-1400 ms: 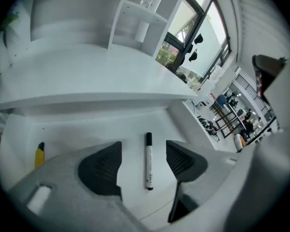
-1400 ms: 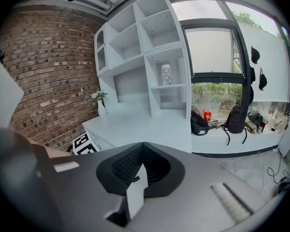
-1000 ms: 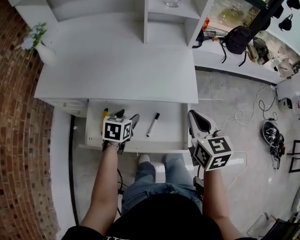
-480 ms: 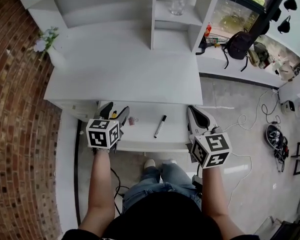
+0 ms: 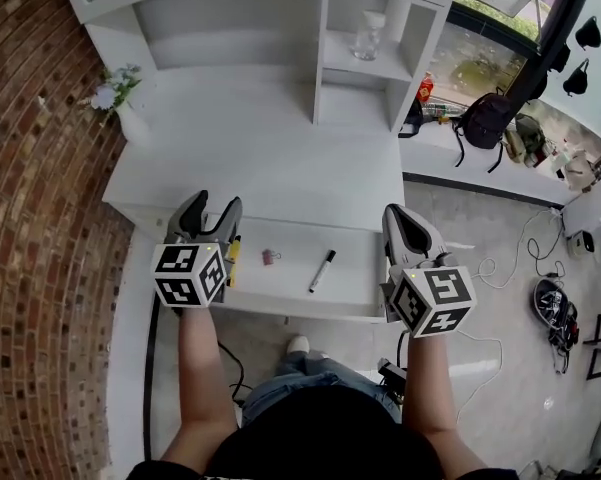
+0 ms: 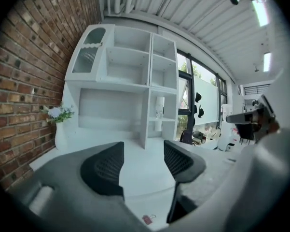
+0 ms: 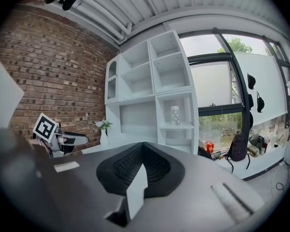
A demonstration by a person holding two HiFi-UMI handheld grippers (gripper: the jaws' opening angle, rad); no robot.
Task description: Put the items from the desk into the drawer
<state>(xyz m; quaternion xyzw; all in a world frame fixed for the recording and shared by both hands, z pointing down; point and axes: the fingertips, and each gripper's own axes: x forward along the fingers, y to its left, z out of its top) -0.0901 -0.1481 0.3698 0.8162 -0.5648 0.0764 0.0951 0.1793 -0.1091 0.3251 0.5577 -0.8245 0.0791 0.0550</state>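
Left gripper [image 5: 215,206]: at 9 o'clock of the open white drawer [image 5: 355,286], above its left end, tips aimed at 12 toward the white desk top [image 5: 280,168]. Your tongs here stand spread and have just been closing a little. Nothing sits between them; only desk top shows through the gap.

Right gripper [image 5: 395,216]: at 3 o'clock of the drawer, over its right edge, also aimed at 12. Tongs pressed together, pads meeting, pinching nothing.

In the drawer:
- Slim yellow pen [image 5: 233,260], lying lengthwise just beside your left gripper at its 3 o'clock, partly hidden by it.
- Small pink binder clip [image 5: 271,257], at 3 o'clock of the pen and apart from it.
- Black-and-white marker [image 5: 322,270], near the drawer's centre, tilted with one end toward 1 o'clock.

On the desk top, at 10 o'clock: white vase of flowers [image 5: 133,128], near the red brick wall [image 5: 40,218]. Clear glass jar [image 5: 368,38] on a shelf at 1 o'clock.
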